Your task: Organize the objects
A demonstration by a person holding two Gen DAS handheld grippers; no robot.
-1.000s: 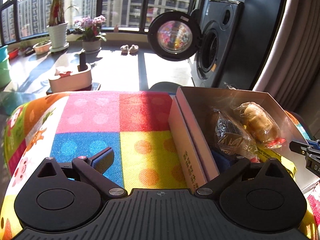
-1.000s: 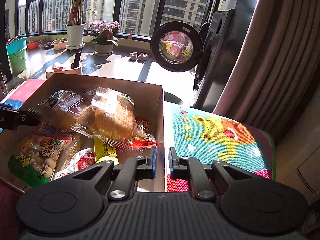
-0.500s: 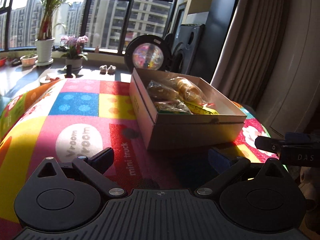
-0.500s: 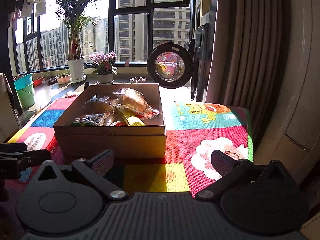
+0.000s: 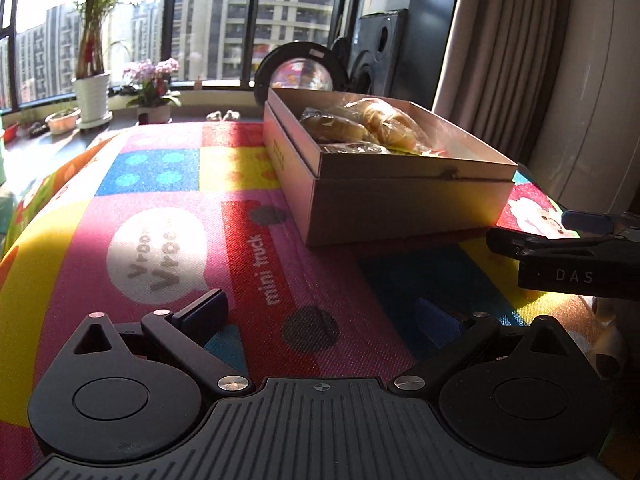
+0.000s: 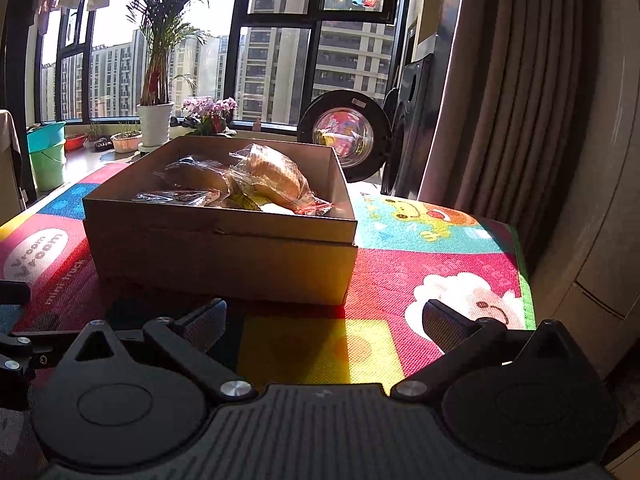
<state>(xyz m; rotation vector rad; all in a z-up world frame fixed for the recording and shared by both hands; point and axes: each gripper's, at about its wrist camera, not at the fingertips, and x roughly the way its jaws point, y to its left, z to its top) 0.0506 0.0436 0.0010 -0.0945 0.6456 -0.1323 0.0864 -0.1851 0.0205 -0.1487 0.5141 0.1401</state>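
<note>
An open cardboard box (image 5: 404, 204) (image 6: 224, 252) sits on a colourful play mat (image 5: 160, 208) (image 6: 440, 264). Inside lie several wrapped snacks, among them a bread roll in clear plastic (image 5: 384, 122) (image 6: 272, 174) and darker packets (image 6: 196, 174). My left gripper (image 5: 320, 312) is open, low over the mat, well in front of the box and to its left. My right gripper (image 6: 324, 316) is open too, empty, just in front of the box's near wall. The right gripper's fingers (image 5: 560, 252) show at the right edge of the left wrist view.
Beyond the mat stand a washing machine with its round door open (image 6: 344, 132), potted plants (image 6: 154, 120) (image 5: 92, 92), a green bucket (image 6: 46, 152) and tall windows. A curtain (image 6: 500, 100) and a wall close off the right side.
Both grippers have pulled back from the box and dropped low over the mat. The right gripper, shut over the box's edge one second ago, now stands open.
</note>
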